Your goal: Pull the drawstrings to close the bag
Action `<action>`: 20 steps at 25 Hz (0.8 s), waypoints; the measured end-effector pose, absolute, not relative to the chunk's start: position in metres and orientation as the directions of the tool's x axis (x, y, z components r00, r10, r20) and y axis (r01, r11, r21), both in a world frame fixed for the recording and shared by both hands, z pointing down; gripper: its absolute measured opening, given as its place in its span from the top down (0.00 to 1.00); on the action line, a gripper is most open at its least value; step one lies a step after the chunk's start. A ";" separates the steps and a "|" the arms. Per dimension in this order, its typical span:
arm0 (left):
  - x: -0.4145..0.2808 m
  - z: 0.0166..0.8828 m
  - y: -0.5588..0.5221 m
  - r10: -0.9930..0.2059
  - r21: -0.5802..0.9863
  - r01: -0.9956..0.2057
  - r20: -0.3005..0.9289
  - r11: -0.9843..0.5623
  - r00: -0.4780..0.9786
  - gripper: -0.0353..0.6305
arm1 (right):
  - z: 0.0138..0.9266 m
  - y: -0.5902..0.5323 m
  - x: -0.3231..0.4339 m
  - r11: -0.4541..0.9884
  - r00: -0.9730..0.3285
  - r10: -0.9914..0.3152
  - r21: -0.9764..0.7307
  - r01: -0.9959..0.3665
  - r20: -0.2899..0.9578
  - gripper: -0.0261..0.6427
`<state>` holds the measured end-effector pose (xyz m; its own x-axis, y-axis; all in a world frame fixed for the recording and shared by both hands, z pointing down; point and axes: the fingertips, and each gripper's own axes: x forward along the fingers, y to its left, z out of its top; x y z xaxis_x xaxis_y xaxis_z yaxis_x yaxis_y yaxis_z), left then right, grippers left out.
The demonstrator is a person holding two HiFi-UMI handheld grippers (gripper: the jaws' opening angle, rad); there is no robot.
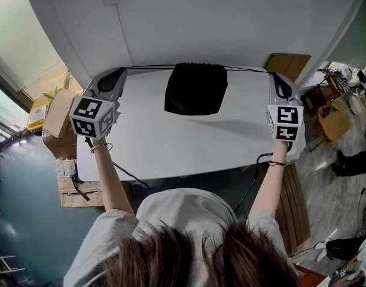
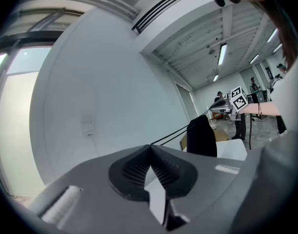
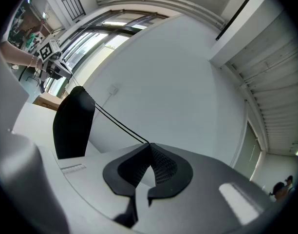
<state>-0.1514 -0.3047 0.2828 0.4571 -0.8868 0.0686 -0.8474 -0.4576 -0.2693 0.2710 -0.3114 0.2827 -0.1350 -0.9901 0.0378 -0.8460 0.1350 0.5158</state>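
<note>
Bag (image 1: 195,88) lies at the worktop's (image 1: 171,142) far edge, midway between left gripper (image 1: 121,71) and right gripper (image 1: 272,74), each pinching a taut drawstring (image 1: 150,67) that runs sideways out of the bag's top, neither hand nearer.

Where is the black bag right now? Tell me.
Head view: the black drawstring bag is at the far middle of the white table, between the left gripper and right gripper, each shut on a taut drawstring.
</note>
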 end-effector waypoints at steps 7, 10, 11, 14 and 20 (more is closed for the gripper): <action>-0.152 0.281 -0.305 -0.888 -0.266 -0.850 0.059 -0.455 0.457 0.94 | 0.279 -0.311 0.272 0.128 -0.133 -0.991 0.515 -0.848 0.026 0.94; -0.153 0.280 -0.307 -0.887 -0.265 -0.850 0.057 -0.455 0.458 0.94 | 0.278 -0.313 0.274 0.121 -0.128 -0.992 0.520 -0.845 0.024 0.94; -0.154 0.280 -0.307 -0.887 -0.265 -0.850 0.056 -0.455 0.458 0.94 | 0.279 -0.313 0.274 0.119 -0.126 -0.992 0.522 -0.844 0.024 0.94; -0.156 0.280 -0.306 -0.887 -0.262 -0.851 0.049 -0.456 0.460 0.94 | 0.276 -0.310 0.272 0.114 -0.123 -0.992 0.519 -0.847 0.017 0.94; -0.159 0.277 -0.307 -0.887 -0.262 -0.851 0.040 -0.454 0.461 0.94 | 0.272 -0.309 0.269 0.108 -0.121 -0.993 0.519 -0.848 0.009 0.94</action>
<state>-0.1595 -0.3073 0.2768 0.4608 -0.8866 0.0398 -0.8514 -0.4542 -0.2623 0.2691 -0.3095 0.2719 -0.1214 -0.9926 0.0088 -0.8479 0.1083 0.5190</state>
